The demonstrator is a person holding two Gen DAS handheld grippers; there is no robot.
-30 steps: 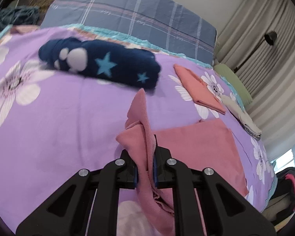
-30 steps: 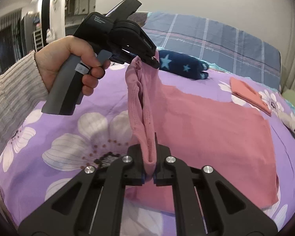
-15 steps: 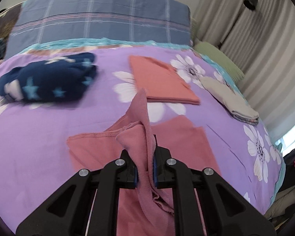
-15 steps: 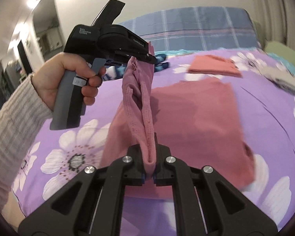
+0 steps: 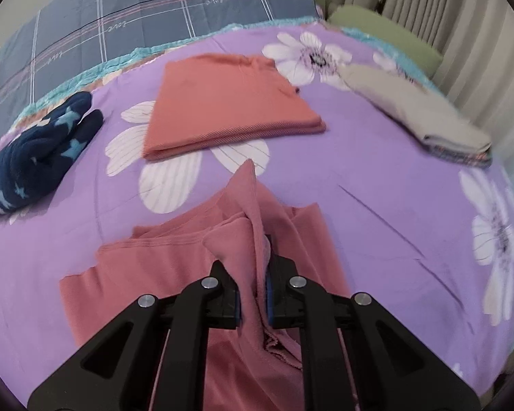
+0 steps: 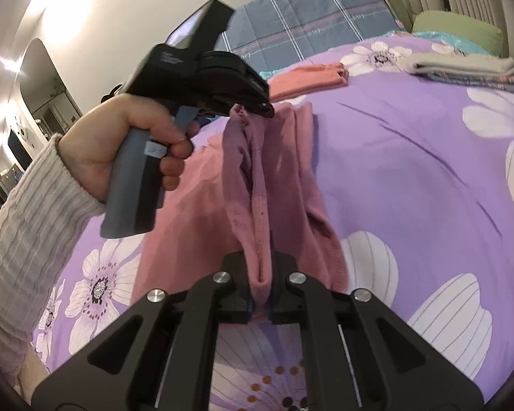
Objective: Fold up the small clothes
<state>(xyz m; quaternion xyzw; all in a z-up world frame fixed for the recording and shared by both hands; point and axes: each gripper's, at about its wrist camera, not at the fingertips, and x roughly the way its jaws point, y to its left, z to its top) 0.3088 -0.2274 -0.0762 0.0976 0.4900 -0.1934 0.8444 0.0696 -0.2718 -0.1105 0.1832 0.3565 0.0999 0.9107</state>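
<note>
The left gripper (image 6: pixel 257 108) is raised above the bed, gripped by the person's left hand (image 6: pixel 133 144) with fingers wrapped round the handle and a ribbed sleeve at the wrist. Its jaws are clamped on the pink garment (image 6: pixel 257 178). The right gripper (image 6: pixel 259 294) sits nearer and lower, its jaws pinched tight on that cloth's other end.

Left wrist view: mounted behind the left gripper (image 5: pixel 252 294), close above the bed (image 5: pixel 377 178), facing its head edge and the plaid pillow (image 5: pixel 161 17). Right wrist view: mounted behind the right gripper (image 6: pixel 259 294), equally close, facing across the bed toward the same edge, with the left gripper (image 6: pixel 257 108) in frame. Shared: pink garment (image 5: pixel 174 267) (image 6: pixel 284 171), folded orange cloth (image 5: pixel 229 102) (image 6: pixel 308 80), grey stack (image 5: pixel 418 113) (image 6: pixel 462 65).
</note>
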